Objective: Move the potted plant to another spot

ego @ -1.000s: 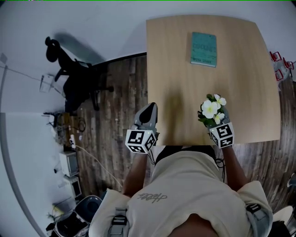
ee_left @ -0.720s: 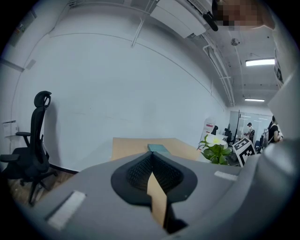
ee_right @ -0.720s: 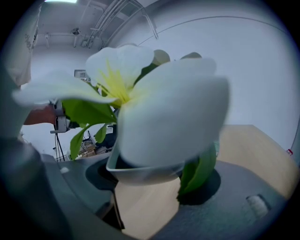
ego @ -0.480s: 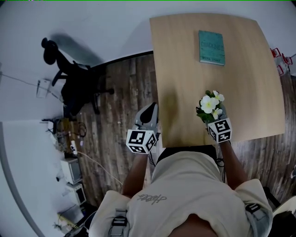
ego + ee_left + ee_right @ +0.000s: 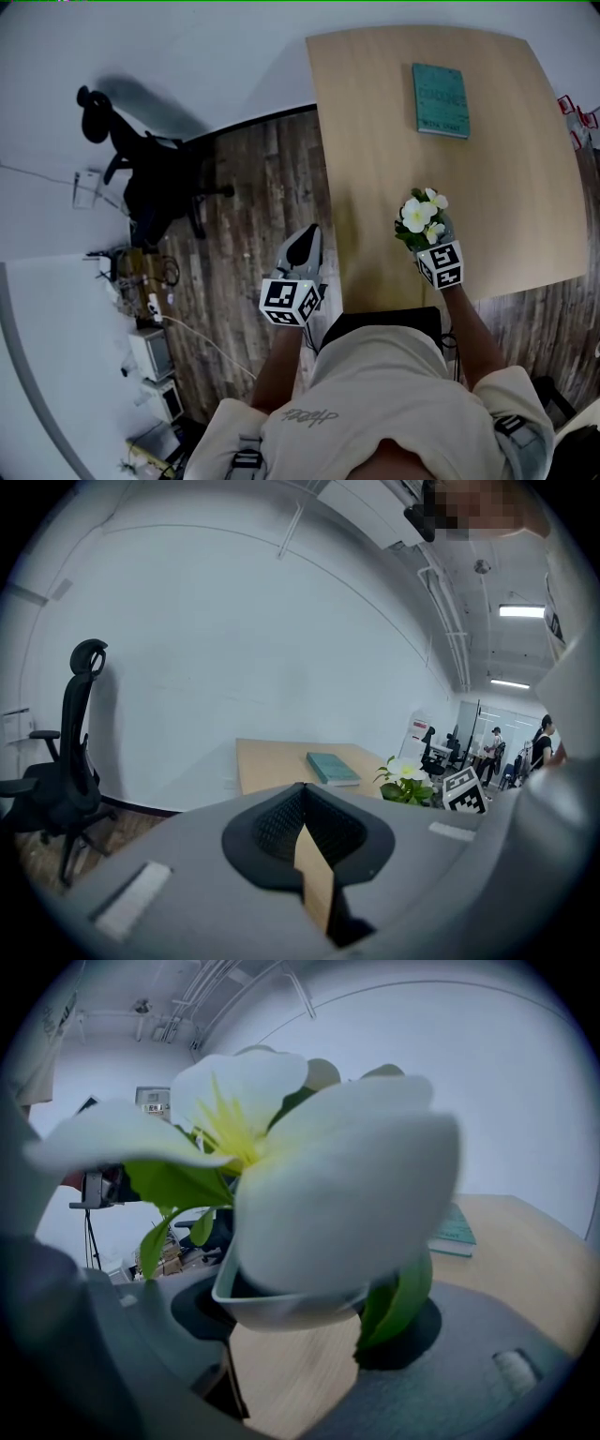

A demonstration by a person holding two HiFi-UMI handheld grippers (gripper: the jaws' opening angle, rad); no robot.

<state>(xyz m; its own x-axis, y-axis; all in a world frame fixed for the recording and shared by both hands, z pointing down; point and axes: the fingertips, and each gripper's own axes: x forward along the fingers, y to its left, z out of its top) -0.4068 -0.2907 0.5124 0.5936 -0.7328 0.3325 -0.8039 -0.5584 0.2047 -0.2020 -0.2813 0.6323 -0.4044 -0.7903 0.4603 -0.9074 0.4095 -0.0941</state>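
The potted plant [image 5: 420, 217], white flowers and green leaves in a small pale pot [image 5: 281, 1302], hangs just above the wooden table [image 5: 375, 141] near its front edge. My right gripper [image 5: 429, 246] is shut on the pot, one jaw on each side, and the flowers fill most of the right gripper view. My left gripper [image 5: 302, 242] is shut with nothing in it, over the floor just left of the table's edge. In the left gripper view the plant [image 5: 405, 782] shows at the right, past the shut left gripper [image 5: 305, 855].
A teal book [image 5: 440, 87] lies on the table's far part. A black office chair [image 5: 141, 178] stands on the wooden floor at the left, by the white wall. Boxes and cables [image 5: 141, 328] crowd the lower left. Red items [image 5: 577, 122] sit past the table's right edge.
Both grippers have come back toward the person and sunk a little. The plant went with the right gripper, still held. The jaws have kept their state.
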